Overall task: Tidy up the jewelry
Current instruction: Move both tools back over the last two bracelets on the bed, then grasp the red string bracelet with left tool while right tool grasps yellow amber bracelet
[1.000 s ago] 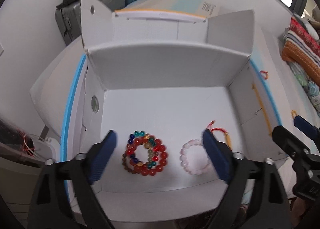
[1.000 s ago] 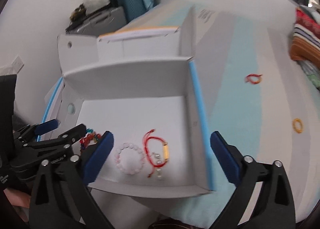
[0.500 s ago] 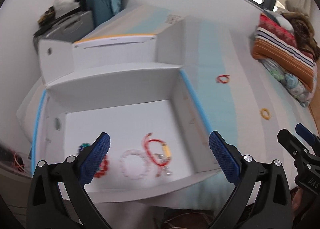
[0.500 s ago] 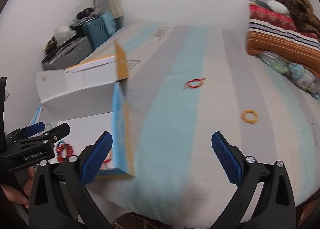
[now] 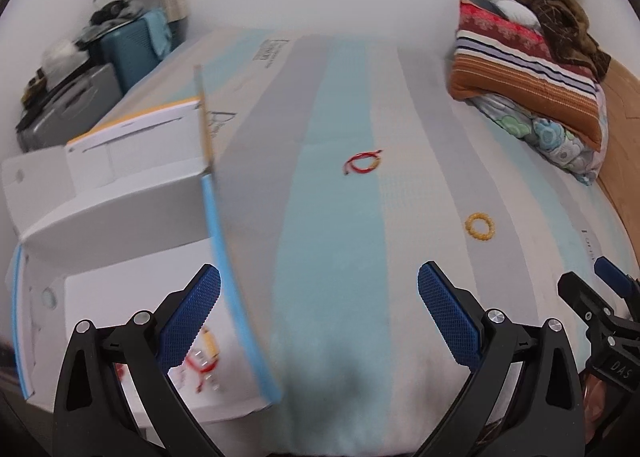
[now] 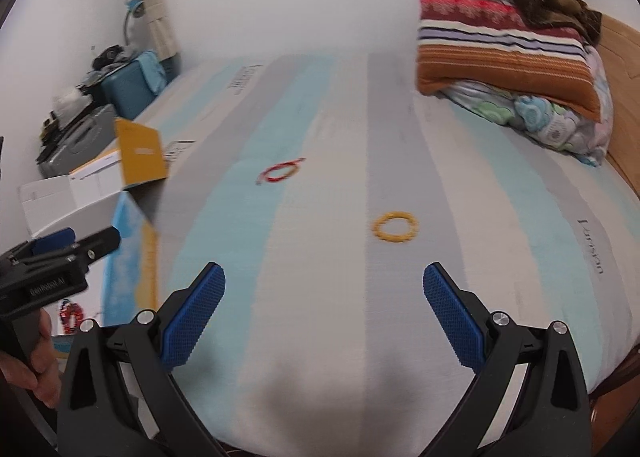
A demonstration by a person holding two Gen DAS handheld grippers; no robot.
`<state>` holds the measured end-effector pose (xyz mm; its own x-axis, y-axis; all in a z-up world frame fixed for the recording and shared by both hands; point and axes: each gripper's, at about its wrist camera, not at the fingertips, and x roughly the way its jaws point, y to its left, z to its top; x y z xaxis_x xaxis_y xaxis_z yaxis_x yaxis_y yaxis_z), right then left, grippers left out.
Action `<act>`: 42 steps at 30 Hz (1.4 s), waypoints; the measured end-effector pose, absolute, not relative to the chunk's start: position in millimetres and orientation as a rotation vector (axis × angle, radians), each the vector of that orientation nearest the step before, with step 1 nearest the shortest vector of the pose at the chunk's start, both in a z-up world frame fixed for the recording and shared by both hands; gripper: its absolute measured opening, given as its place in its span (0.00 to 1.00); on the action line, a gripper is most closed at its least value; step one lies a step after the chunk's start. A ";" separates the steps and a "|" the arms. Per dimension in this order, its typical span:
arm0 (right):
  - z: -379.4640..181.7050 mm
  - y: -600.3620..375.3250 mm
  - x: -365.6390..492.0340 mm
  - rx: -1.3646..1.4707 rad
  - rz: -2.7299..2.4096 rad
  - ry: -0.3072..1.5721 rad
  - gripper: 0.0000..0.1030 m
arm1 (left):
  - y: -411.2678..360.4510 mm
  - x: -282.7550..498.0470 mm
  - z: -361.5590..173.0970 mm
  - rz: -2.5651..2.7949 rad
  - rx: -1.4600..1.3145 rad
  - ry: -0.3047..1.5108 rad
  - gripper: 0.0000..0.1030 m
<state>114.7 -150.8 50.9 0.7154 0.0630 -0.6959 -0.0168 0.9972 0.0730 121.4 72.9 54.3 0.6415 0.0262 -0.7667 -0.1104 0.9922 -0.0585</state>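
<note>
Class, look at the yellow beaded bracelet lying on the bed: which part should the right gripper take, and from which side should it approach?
Grip the near arc of the yellow beaded bracelet, one finger inside the ring, one outside. It lies flat on the bed, so coming down from above probably suits best; the right gripper is already open.

Red cord bracelet (image 6: pixel 280 172) flat mid-mattress, yellow beaded bracelet (image 6: pixel 395 227) well apart, nearer, open white box (image 5: pixel 120 217) at left edge
</note>
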 end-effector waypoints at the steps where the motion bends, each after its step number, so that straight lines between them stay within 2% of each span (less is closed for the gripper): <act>1: 47.6 -160.4 119.4 0.069 0.035 0.779 0.93 | 68.2 126.8 53.1 0.074 -0.097 0.872 0.95; 12: 8.9 -207.7 175.7 0.049 -0.010 0.844 0.92 | 23.2 217.2 26.0 -0.072 -0.026 0.836 0.95; 32: -89.9 -257.6 292.8 0.060 -0.023 0.992 0.77 | -7.6 359.5 -58.8 -0.033 0.071 0.902 0.93; 42: -118.0 -273.5 314.1 0.096 -0.007 1.030 0.73 | -28.9 406.6 -88.9 -0.066 0.124 0.862 0.91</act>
